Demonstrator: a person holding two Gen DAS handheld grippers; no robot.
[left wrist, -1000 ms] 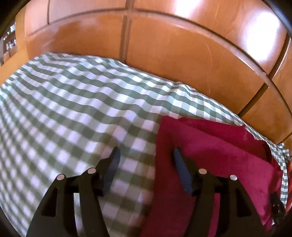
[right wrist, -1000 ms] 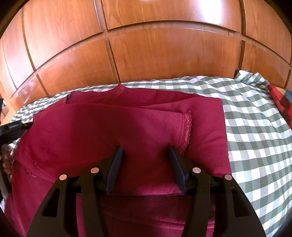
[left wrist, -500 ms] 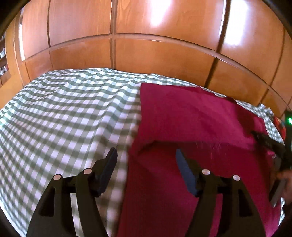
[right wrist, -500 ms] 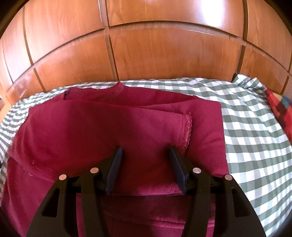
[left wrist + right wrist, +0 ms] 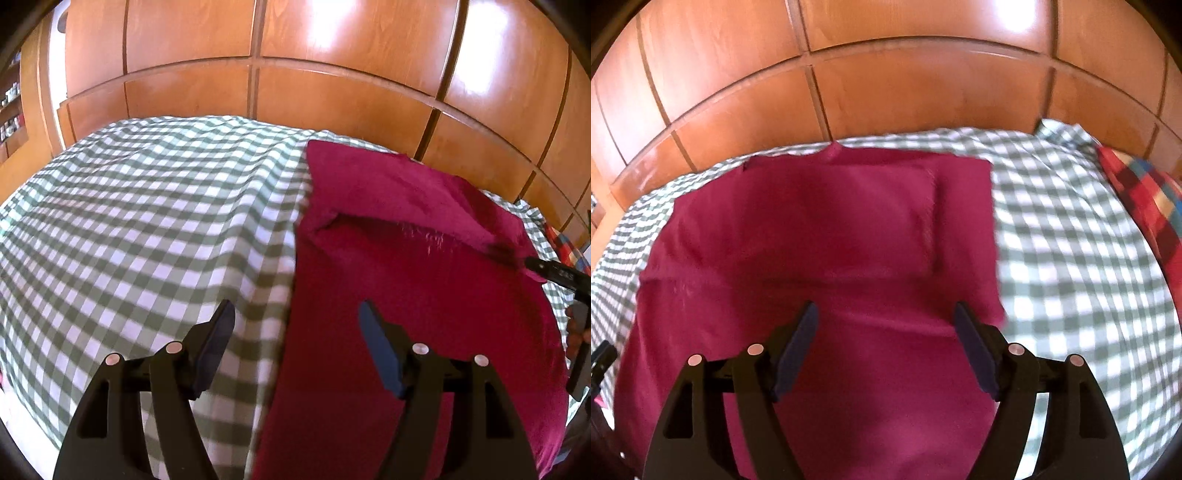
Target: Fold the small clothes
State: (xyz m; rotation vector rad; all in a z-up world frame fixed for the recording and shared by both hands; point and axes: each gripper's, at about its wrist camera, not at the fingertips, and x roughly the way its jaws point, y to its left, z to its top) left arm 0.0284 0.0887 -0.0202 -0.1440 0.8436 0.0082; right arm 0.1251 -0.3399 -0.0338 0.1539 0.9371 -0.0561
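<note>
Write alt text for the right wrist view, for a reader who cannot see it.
A dark red knit garment, partly folded, lies flat on a green-and-white checked bedsheet. The black right gripper is open above its near part, holding nothing. Behind stands a glossy wooden panelled headboard; a multicoloured plaid cloth sits at right.

Crimson red garment [image 5: 827,258], soft knit-looking fabric, lay flat on the green-and-white checked cloth [image 5: 1071,258], partly folded. Sleeves or side flaps were folded in over the body, so a doubled upper layer sat across the far half with a visible fold edge running crosswise. Neckline dip [image 5: 833,149] pointed at the far edge, close to the wood panelling. Near end hung toward the camera, single layer, fairly smooth. From the left side [image 5: 406,277], same flap edge showed a slightly lifted corner.
</note>
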